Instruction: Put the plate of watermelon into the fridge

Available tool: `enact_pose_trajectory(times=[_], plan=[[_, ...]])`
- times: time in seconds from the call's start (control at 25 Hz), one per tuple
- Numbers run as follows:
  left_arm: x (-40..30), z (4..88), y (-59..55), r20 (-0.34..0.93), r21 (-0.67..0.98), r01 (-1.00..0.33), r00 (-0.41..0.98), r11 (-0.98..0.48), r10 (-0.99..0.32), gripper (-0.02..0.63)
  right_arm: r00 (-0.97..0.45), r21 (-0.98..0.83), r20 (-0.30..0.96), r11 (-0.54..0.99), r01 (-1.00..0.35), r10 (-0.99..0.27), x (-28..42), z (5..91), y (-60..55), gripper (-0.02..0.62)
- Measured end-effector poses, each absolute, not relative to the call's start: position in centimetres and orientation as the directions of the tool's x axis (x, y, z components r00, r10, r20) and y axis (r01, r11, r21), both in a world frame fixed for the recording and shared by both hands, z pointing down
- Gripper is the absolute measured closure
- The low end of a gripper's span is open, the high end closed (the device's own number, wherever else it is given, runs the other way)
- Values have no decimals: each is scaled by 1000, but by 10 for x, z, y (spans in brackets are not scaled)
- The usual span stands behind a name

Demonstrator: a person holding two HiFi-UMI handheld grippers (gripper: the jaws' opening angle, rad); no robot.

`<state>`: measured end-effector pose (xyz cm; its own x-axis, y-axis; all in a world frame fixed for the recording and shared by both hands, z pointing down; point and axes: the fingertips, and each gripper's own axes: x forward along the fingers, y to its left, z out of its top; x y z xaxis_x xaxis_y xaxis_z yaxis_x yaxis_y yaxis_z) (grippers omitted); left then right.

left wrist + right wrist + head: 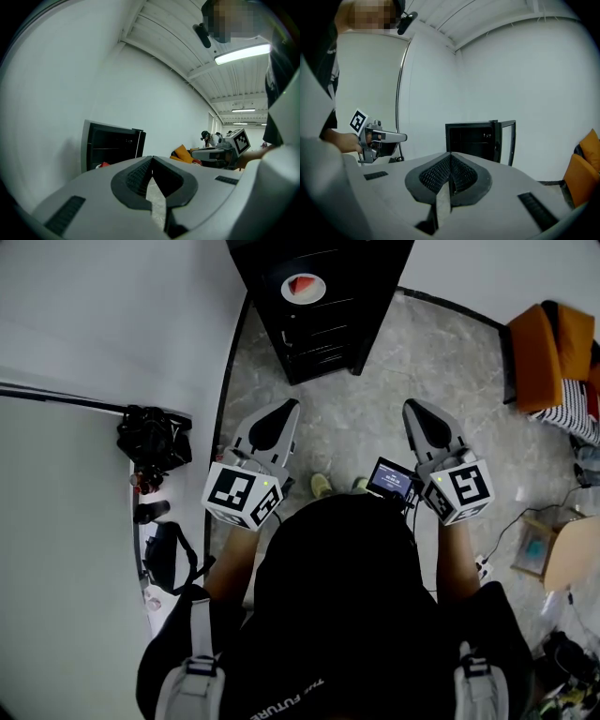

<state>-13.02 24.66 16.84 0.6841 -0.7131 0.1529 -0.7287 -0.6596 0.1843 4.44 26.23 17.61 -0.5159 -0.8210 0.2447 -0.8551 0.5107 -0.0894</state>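
A white plate with a red watermelon slice (303,287) sits in the open front of the black fridge (323,334), well ahead of both grippers. In the left gripper view the plate (103,165) shows low at the left of the fridge's dark inside (112,145). My left gripper (286,409) is held at waist height, its tips together (151,159) with nothing between them. My right gripper (411,407) is level with it, also shut and empty (450,154). The fridge's glass door (508,140) stands swung open at the right.
A white wall runs along the left, with black bags (153,437) at its foot. An orange chair (551,341) stands at the far right, with cables and a box (534,549) on the grey floor. A small lit screen (391,479) sits beside my right gripper.
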Motion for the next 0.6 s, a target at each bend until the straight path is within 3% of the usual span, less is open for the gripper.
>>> enact_pose_trajectory(times=[0.6], plan=[[-113,173,244,164,176,-689,725,-703,-669,594,-458,-55,276,462,-885,-845,62,180,268,584]])
